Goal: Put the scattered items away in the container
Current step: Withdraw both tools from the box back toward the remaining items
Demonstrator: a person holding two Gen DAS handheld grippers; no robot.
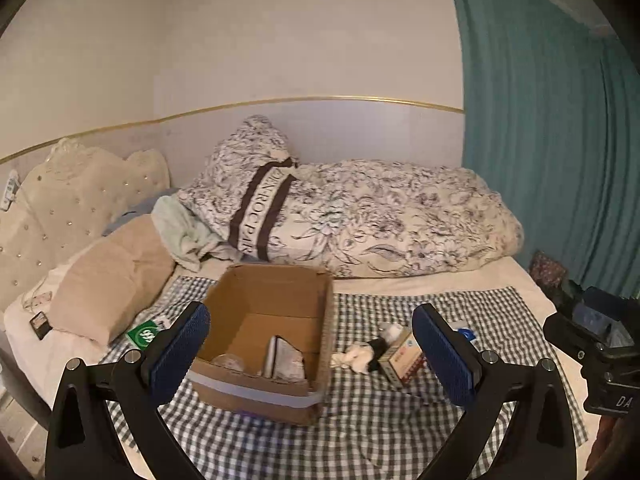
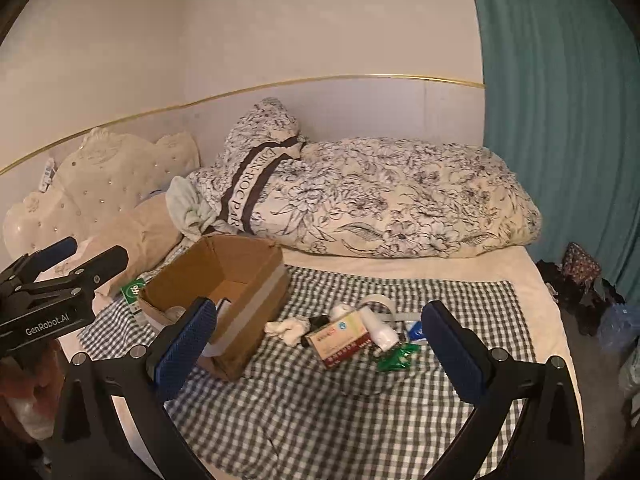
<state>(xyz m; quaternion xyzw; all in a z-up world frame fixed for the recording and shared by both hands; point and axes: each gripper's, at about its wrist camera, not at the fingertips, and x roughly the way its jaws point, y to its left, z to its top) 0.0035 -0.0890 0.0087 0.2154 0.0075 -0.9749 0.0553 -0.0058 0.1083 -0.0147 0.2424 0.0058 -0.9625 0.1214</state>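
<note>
An open cardboard box (image 1: 264, 312) (image 2: 224, 280) stands on a checked cloth (image 1: 360, 412) (image 2: 320, 400) on the bed, with a few items inside. Right of it lie scattered items: a white sock (image 2: 286, 328) (image 1: 358, 356), a red and cream carton (image 2: 340, 340) (image 1: 400, 360), a white tube (image 2: 378, 326), a tape roll (image 2: 376, 302), a green packet (image 2: 394, 360) and a blue packet (image 2: 416, 330). My left gripper (image 1: 312, 356) is open and empty above the box's near side. My right gripper (image 2: 320, 344) is open and empty, above the cloth in front of the items.
A floral duvet (image 1: 380, 216) and pillow lie behind the box. A beige pillow (image 1: 108, 284) and a green card (image 1: 144, 334) lie left of it. A teal curtain (image 1: 552, 120) hangs on the right. The padded headboard (image 1: 60, 200) is at the left.
</note>
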